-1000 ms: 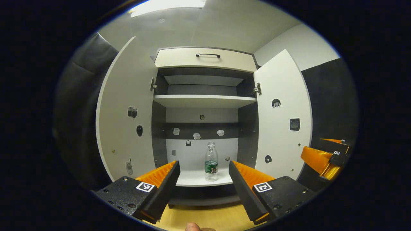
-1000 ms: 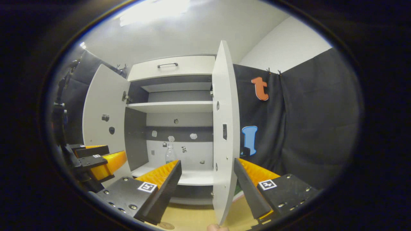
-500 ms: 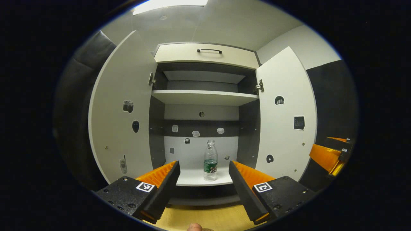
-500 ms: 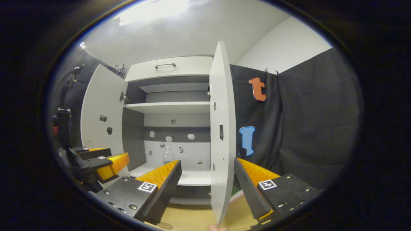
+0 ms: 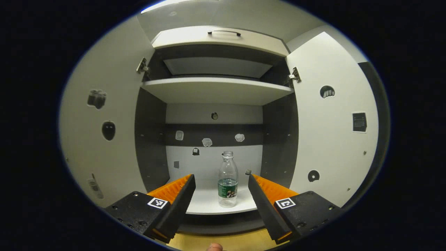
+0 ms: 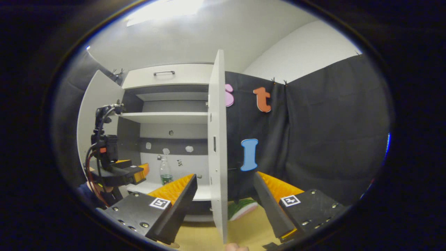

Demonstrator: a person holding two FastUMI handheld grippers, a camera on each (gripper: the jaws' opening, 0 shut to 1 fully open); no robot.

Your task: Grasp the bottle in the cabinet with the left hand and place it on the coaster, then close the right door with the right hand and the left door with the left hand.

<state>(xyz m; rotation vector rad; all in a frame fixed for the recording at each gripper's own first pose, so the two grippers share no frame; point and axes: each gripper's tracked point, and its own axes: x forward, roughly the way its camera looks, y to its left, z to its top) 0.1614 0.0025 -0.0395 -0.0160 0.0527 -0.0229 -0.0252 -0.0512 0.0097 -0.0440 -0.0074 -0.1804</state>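
Bottle (image 5: 228, 179): upright in cabinet (image 5: 216, 90), straight ahead between wide-open left gripper (image 5: 220, 190) fingers; right gripper (image 6: 224, 191), also wide, farther away.

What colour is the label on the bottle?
Dark green, wrapped round the clear bottle; it shows best in the left gripper view.

The left gripper (image 5: 220, 190) has advanced toward the cabinet (image 5: 216, 90), jaws spread, with the bottle (image 5: 228, 180) now nearer.
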